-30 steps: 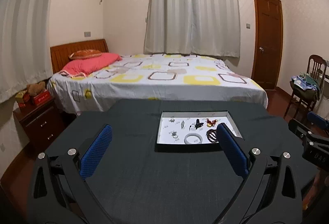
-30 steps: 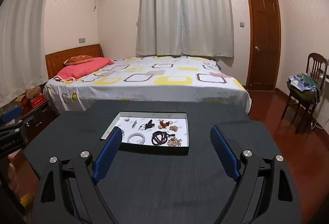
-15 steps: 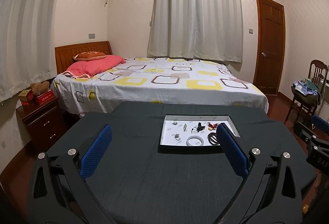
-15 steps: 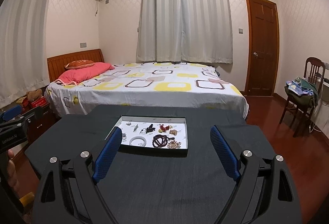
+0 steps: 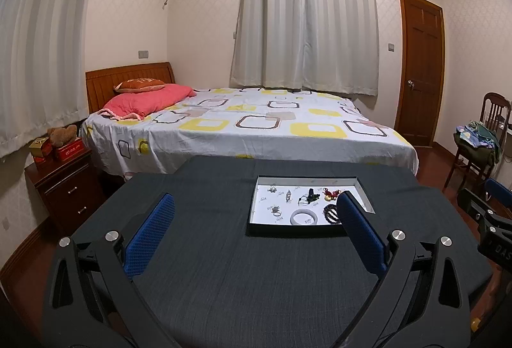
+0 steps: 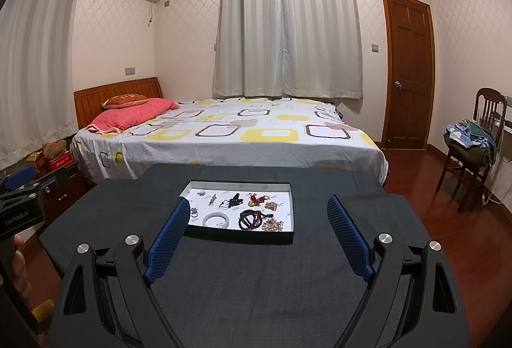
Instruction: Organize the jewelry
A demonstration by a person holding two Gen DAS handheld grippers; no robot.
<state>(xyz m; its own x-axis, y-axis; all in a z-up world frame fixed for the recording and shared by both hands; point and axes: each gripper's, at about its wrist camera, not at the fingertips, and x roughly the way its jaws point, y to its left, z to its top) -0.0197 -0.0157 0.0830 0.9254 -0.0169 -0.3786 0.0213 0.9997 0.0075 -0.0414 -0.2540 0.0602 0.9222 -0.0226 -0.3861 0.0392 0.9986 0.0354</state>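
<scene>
Shallow white-lined jewelry tray (image 6: 289,204) with dark rim, set on the dark cloth-covered tabletop (image 6: 256,277) toward its far edge, short of the bed (image 6: 224,137). Inside, loose and apart: pale bangle (image 6: 217,220) at the near edge, dark beaded bracelet (image 6: 251,217) just right of it, small gold-toned cluster (image 6: 272,224) in the near right corner, red-and-gold charm (image 6: 256,200) and black cord pendant (image 6: 233,200) mid-tray, small silver pieces (image 6: 201,193) toward the far left corner.

From the right wrist view, whole tray floor open to sight except the near left corner, masked by that gripper's left blue pad. From the left wrist view, same tray (image 5: 307,177) seen further right, bangle (image 5: 304,216) and beaded bracelet (image 5: 331,213) visible, gold-toned cluster hidden behind the right pad.

Right gripper (image 6: 256,239) spread wide above the near part of the tabletop, nothing between the pads. Left gripper (image 5: 256,236) likewise spread wide, nothing pinched. Each gripper visible at the side edge of the other's view; part of a hand (image 6: 19,268) on the left gripper's handle seen only from the right wrist.

Beyond: nightstand (image 5: 64,185) at left, wooden door (image 6: 408,73) and chair with clothes (image 6: 470,143) at right, curtains (image 6: 288,18) behind the bed.
</scene>
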